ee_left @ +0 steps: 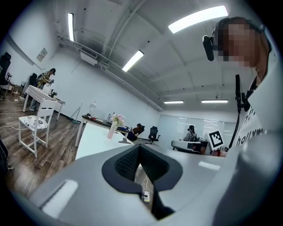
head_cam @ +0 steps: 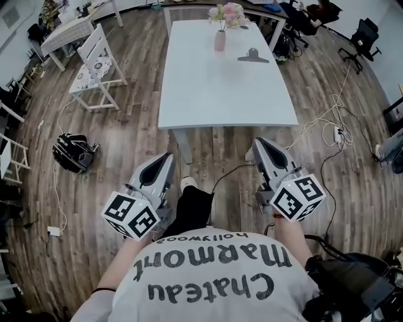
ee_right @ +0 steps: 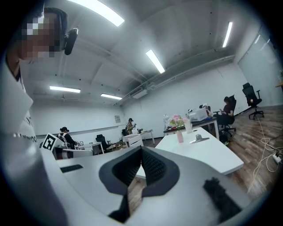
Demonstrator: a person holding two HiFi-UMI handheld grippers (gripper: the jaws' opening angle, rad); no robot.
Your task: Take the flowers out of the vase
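Observation:
A pale pink vase (head_cam: 220, 41) with pink and white flowers (head_cam: 228, 14) stands at the far end of the long white table (head_cam: 208, 88). Both grippers are held close to the person's body, well short of the table's near edge. The left gripper (head_cam: 169, 157) and the right gripper (head_cam: 257, 143) point level toward the table, shut, with nothing in them. In the left gripper view the left gripper (ee_left: 139, 148) has its tips together, with the vase (ee_left: 110, 132) far off. In the right gripper view the right gripper (ee_right: 141, 150) is likewise shut, with the flowers (ee_right: 177, 120) in the distance.
A grey clip-like object (head_cam: 253, 56) lies on the table near the vase. A white chair (head_cam: 97, 63) stands left of the table and a black bag (head_cam: 72, 152) lies on the wooden floor. Cables (head_cam: 327, 119) trail on the right. Office chairs (head_cam: 365, 34) and seated people are behind.

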